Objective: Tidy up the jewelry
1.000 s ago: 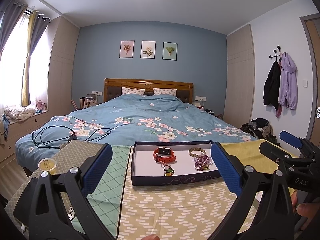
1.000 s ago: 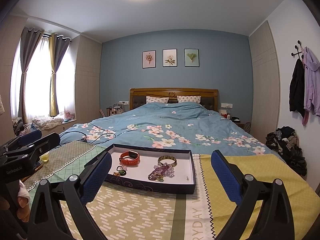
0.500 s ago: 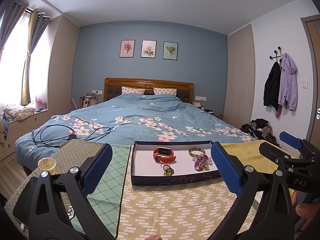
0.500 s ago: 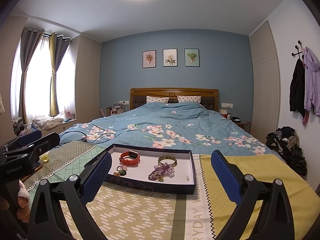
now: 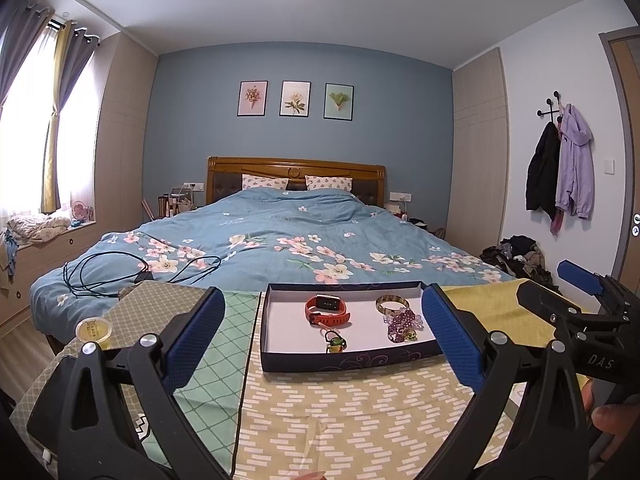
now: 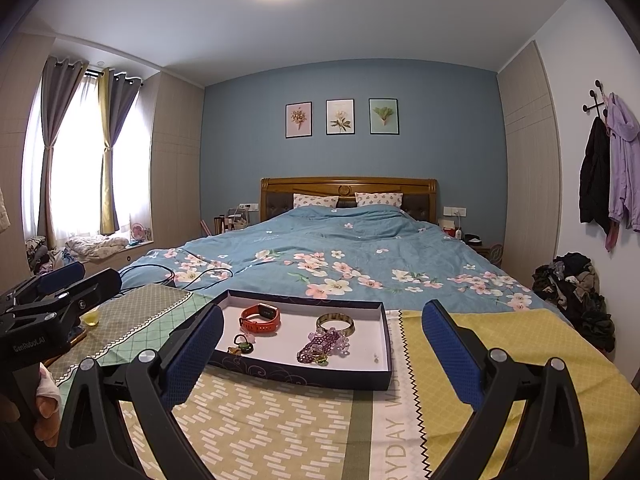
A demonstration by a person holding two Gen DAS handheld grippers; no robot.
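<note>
At centre frame, a shallow dark-blue cardboard tray with a white floor (image 5: 340, 360) sits on a yellow-green patterned cloth (image 6: 280, 432) printed with the partly readable letters "RYDAY". Inside the tray lie an orange-strapped smartwatch (image 5: 327, 309), a gold bangle (image 5: 392, 303), a purple beaded bracelet (image 5: 401, 319) and a small green charm piece (image 5: 334, 341). The left gripper (image 5: 323, 334), marked "GenRobot.AI" in the right wrist view at lower left, is spread wide and empty. The right gripper (image 6: 322, 356), lettered "DAS" in the left wrist view at lower right, is likewise wide apart, holding nothing.
</note>
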